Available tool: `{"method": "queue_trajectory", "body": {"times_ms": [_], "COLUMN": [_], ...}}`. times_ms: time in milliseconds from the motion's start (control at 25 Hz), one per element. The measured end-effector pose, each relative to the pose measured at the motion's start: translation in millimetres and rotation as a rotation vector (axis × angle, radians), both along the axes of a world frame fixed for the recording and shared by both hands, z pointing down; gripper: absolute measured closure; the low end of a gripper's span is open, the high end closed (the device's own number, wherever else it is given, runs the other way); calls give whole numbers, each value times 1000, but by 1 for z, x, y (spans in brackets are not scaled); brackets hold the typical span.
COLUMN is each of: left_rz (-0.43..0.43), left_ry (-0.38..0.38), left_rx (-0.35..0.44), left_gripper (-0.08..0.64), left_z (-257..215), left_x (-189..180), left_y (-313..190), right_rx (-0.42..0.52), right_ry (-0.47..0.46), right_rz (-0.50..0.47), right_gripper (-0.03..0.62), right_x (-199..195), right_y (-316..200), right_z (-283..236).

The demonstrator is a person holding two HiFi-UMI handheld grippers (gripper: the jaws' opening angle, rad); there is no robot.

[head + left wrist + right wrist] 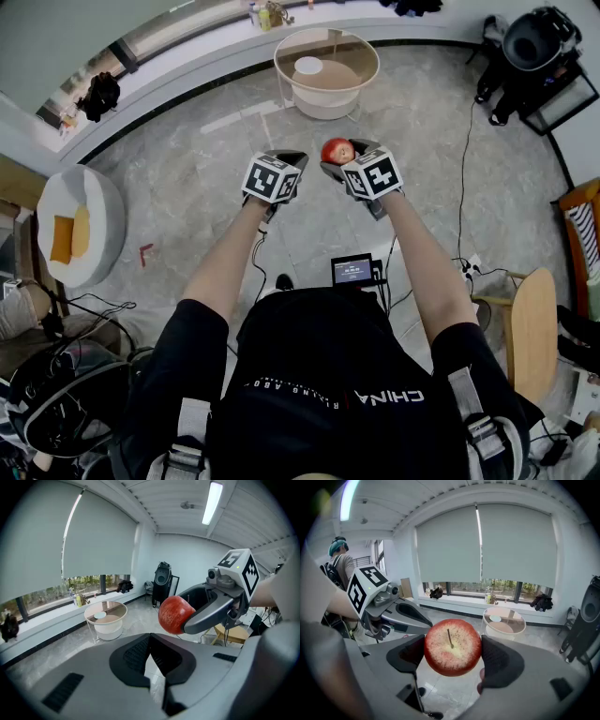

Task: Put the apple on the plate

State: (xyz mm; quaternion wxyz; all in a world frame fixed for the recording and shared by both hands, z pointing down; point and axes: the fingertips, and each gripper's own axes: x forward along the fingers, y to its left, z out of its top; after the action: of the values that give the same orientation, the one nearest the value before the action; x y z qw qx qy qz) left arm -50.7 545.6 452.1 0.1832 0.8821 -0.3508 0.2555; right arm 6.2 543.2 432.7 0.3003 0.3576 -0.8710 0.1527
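Above the floor, the apple (336, 150) is held in the wide jaws of the right gripper (349, 161) (left gripper (285, 156): closed, empty); carrying is judged in hand, and a reach to the plate (307, 65) at twelve o'clock is needed.

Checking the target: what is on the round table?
A small white plate lies on the round table, looking bare. Its clear top shows a tan shelf below; the part under the plate is hidden.
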Motion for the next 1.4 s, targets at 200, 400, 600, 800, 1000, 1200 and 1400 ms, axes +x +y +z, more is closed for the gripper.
{"method": "queue_trajectory", "body": {"times_ms": [200, 400, 600, 800, 1000, 1200, 1400], "left_rz": [-10, -18, -25, -35, -42, -67, -92], "left_ry": [-1, -14, -25, -32, -36, -42, -48], "left_rx": [4, 4, 5, 12, 5, -17, -22], "left_gripper": [541, 541, 541, 541, 541, 541, 541], "left_z": [-8, -1, 0, 3, 6, -2, 19], "left_x": [-4, -6, -9, 0, -4, 10, 17], "left_y": [-10, -4, -1, 2, 4, -36, -12], "right_rx": [0, -21, -37, -51, -67, -96, -72], "right_ry": [0, -68, -85, -96, -102, -108, -98], "right_rz": [7, 30, 31, 22, 21, 12, 13], "right_gripper": [219, 219, 219, 219, 219, 219, 219], "right_x": [-1, 1, 3, 10, 7, 27, 44], "right_y": [-8, -4, -2, 3, 4, -36, -10], "right_z": [-7, -8, -8, -2, 0, -7, 12]}}
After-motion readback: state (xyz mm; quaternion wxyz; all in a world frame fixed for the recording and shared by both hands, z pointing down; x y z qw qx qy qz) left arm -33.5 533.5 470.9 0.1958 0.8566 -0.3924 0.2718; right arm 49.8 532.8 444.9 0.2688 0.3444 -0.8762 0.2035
